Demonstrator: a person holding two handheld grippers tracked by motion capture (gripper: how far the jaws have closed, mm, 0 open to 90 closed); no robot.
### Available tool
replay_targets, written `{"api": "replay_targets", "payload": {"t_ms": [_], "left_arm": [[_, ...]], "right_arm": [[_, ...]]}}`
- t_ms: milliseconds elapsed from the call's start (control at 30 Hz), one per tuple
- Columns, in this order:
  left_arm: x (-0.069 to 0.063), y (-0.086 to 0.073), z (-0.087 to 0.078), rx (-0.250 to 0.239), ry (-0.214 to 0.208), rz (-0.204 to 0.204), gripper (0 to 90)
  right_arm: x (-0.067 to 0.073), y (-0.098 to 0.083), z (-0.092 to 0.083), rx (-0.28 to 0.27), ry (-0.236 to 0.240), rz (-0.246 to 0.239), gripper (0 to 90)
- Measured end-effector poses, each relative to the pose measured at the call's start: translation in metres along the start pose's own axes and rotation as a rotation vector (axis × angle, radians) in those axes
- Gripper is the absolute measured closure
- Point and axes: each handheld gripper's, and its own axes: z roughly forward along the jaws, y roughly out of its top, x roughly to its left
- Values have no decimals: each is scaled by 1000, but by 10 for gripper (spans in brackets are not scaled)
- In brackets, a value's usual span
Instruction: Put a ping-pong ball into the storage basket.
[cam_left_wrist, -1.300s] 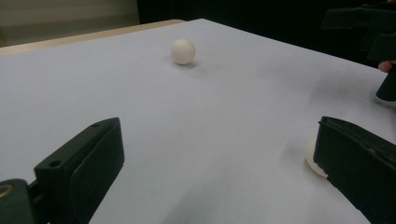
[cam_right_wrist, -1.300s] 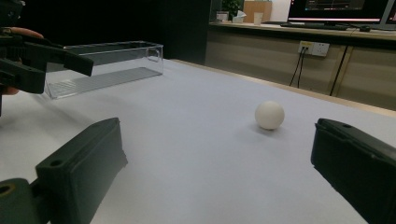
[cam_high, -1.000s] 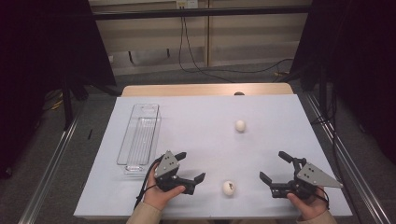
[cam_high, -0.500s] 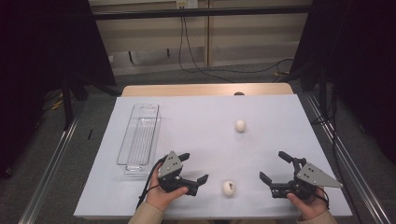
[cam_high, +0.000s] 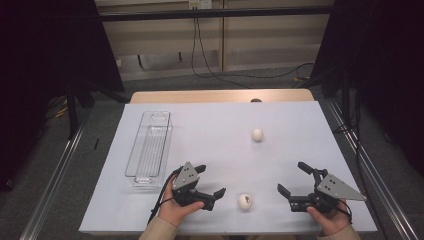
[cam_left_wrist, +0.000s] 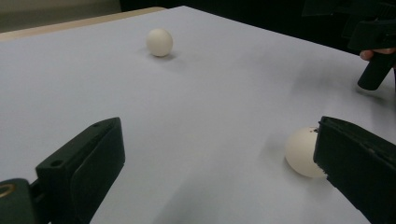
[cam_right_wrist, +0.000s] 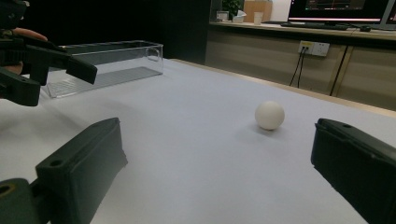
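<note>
Two white balls lie on the white table. The near ball (cam_high: 244, 201) rests by the front edge, just right of my left gripper (cam_high: 212, 180), which is open with nothing between its jaws. In the left gripper view this near ball (cam_left_wrist: 302, 152) sits partly behind the right jaw, outside the left gripper's (cam_left_wrist: 219, 135) gap. The far ball (cam_high: 257, 134) lies mid-table, and the far ball (cam_left_wrist: 159, 42) (cam_right_wrist: 269, 115) lies ahead of each gripper. My right gripper (cam_high: 291, 176) (cam_right_wrist: 217, 130) is open and empty, right of the near ball.
A clear plastic tray (cam_high: 150, 150) (cam_right_wrist: 107, 65) stands lengthwise at the table's left, just behind the left hand. The white table sheet (cam_high: 210, 130) ends at a wooden strip at the back. Metal rails run along both sides on the floor.
My left gripper has crept slightly to the right, toward the near ball. The right gripper and both balls have stayed put.
</note>
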Motion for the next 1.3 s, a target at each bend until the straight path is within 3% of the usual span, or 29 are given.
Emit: {"api": "replay_targets", "payload": {"t_ms": [667, 1300], "left_arm": [[-5, 3, 9, 30, -8, -27, 17], [-13, 6, 20, 51, -44, -9, 22]], "right_arm": [[0, 0, 1, 4, -1, -2, 21], [-1, -1, 1, 2, 0, 8, 21]]}}
